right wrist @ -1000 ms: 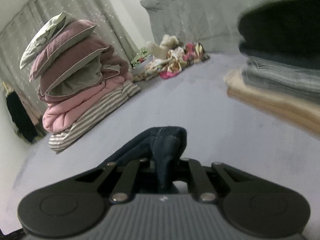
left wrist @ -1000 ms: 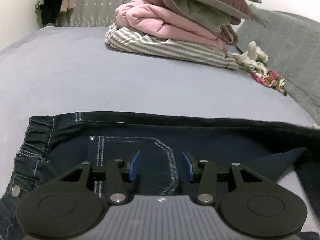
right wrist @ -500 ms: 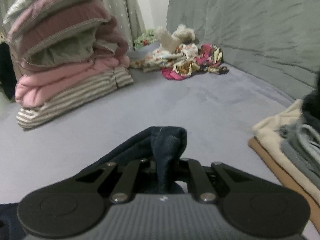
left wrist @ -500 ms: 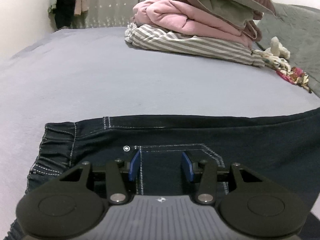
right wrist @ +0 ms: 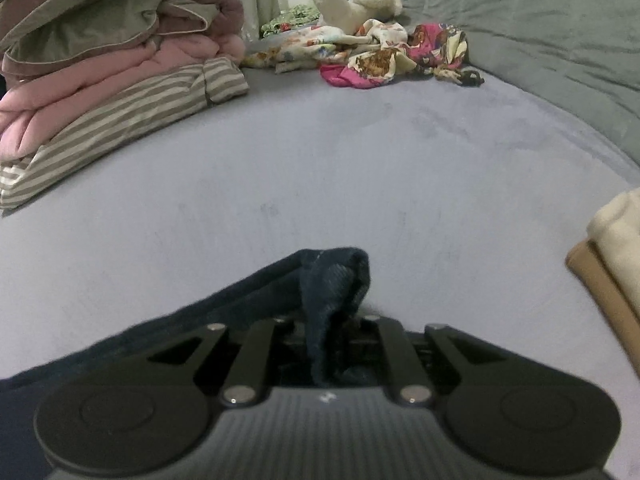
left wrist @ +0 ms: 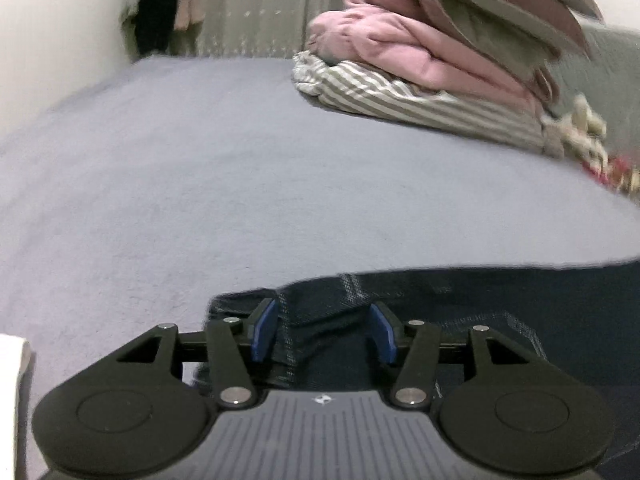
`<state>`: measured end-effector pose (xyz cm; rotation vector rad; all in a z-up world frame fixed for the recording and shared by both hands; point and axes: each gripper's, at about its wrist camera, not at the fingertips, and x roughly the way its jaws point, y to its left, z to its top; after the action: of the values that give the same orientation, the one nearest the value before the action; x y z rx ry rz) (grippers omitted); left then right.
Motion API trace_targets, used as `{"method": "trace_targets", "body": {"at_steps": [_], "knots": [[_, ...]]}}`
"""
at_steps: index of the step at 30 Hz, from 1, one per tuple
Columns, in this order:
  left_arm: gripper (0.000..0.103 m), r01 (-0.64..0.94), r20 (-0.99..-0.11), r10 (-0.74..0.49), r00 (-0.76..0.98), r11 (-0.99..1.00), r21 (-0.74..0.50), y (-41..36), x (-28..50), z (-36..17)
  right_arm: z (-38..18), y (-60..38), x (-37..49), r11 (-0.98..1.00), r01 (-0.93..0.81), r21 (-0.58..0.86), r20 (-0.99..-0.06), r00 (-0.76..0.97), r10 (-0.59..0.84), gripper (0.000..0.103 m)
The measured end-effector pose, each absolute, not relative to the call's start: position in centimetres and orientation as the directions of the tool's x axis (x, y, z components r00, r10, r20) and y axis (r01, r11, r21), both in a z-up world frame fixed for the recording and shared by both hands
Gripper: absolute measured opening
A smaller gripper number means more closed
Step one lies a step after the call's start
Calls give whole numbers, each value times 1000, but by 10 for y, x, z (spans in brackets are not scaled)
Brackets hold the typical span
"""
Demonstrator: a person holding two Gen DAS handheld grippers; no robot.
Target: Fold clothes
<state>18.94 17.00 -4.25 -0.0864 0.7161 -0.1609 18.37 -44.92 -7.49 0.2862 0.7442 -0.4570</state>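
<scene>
- Scene: dark denim jeans [left wrist: 480, 320] lie flat on a grey-lilac bed [left wrist: 280, 180]. They fill the near-right of the left wrist view; their far edge runs left to right across the frame.
- Your left gripper [left wrist: 322, 330] hangs over the jeans' left end, w/ blue pads [left wrist: 262, 330] on both sides of a stitched seam. Jaws are opening; denim sits between them, but the pads don't press it.
- Your right gripper [right wrist: 332, 344] is pinched tight on a bunched fold of the same denim, which pokes up past the fingertips. The rest of the cloth trails off to the near left in the right wrist view.
- Key relation: the jeans' long axis runs left-right, across the line both grippers point along. Left gripper sits at one end, right gripper holds a part farther right. Exactly which part it holds, can't tell.
- Judgement: right hand carries the fold; the left one is nearer the flat end and looks set to pin or re-grab there. The next move prob. turns on bringing the held part along that long axis toward the left end.
- Background: stack of bedding [right wrist: 100, 80], striped at the bottom, pink above, at far left in the right view. Floral clothes [right wrist: 380, 52] + plush toy [right wrist: 352, 4] at the far end. Folded cream and tan items [right wrist: 616, 248] at right edge.
</scene>
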Motion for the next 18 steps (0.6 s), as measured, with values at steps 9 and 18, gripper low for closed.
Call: {"method": "trace_targets", "body": {"at_steps": [9, 18], "knots": [[81, 66, -666, -110, 738, 994, -91, 202, 196, -50, -73, -462, 170, 879, 464, 112, -673, 686, -277, 33], [28, 25, -617, -126, 777, 985, -170, 202, 189, -62, -67, -447, 165, 899, 438, 2, -579, 733, -356, 10]]}}
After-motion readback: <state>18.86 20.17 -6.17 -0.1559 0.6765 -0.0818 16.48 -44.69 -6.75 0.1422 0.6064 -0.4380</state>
